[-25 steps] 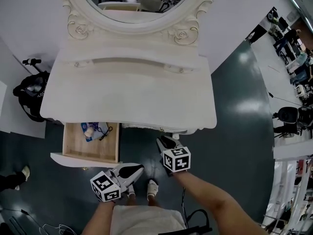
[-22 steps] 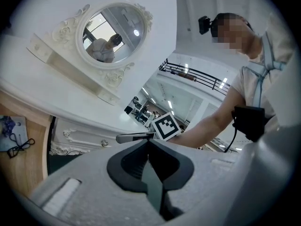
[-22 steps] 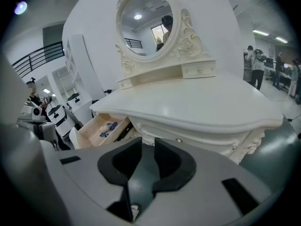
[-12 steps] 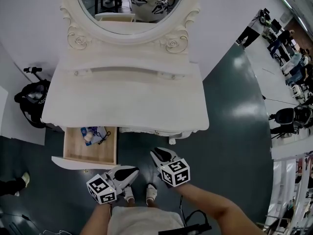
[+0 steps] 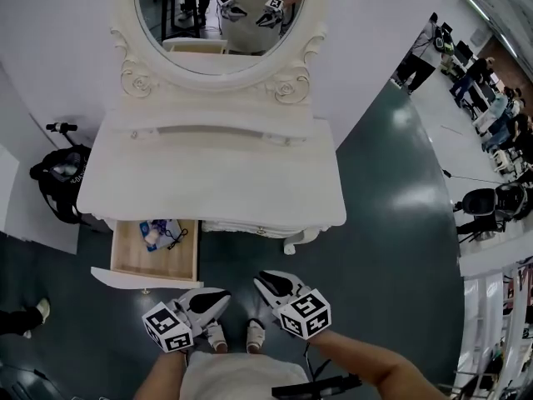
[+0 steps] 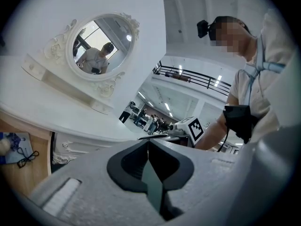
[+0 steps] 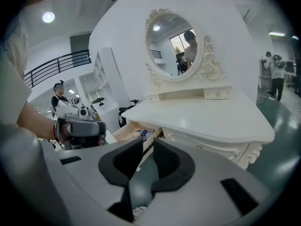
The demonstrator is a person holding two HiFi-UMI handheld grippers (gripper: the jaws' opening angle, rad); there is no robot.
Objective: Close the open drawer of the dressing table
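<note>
Fingers of your left gripper [image 5: 223, 296] are clenched together on nothing. In the head view they sit low, just below and right of the drawer [image 5: 141, 277], which stands pulled out from under the left end of the desk [image 5: 216, 173] with small things [image 5: 160, 232] lying in it. The drawer's front runs across the picture, so the push that shuts it would go up the picture, toward the mirror [image 5: 221, 15]. Your right gripper [image 5: 261, 279] hangs further right, before the desk's middle, so your left one looks the nearer to the drawer.

In the left gripper view the fingers [image 6: 134, 159] meet at their tips with no gap. The drawer [image 6: 40, 147] shows at the far left edge, off to the side and not ahead.

In the right gripper view the fingers [image 7: 124, 161] stand a little apart, released, and have just been closing with nothing between them. The drawer [image 7: 127, 128] lies ahead and slightly left, under the desk's edge [image 7: 197, 126], well apart from the tips.
</note>
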